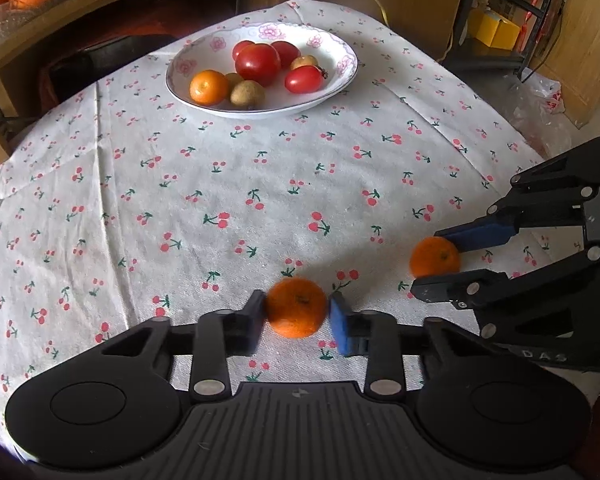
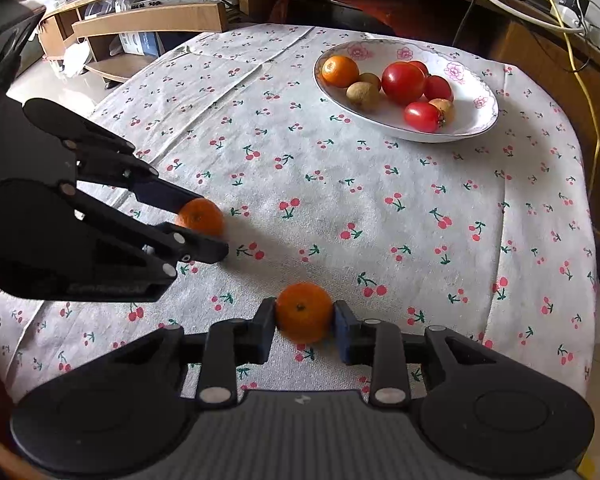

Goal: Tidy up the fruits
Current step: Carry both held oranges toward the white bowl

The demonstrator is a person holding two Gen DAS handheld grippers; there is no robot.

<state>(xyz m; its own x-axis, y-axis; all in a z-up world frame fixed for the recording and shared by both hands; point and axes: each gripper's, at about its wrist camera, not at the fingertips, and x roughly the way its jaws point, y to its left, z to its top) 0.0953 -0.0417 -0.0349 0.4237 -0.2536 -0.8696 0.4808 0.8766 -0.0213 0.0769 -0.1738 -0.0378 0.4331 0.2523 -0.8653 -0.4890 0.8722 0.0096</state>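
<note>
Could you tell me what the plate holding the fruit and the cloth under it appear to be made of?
The plate looks like glazed ceramic or porcelain: glossy white, with printed pink flowers round a scalloped rim. Melamine cannot be ruled out. The tablecloth looks like matte woven or non-woven fabric, white with a cherry print, showing fold creases and no shine.

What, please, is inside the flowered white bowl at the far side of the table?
The bowl holds one orange, several red tomatoes and a few small brown fruits. The pile hides the bowl's bottom, so anything beneath cannot be seen.
</note>
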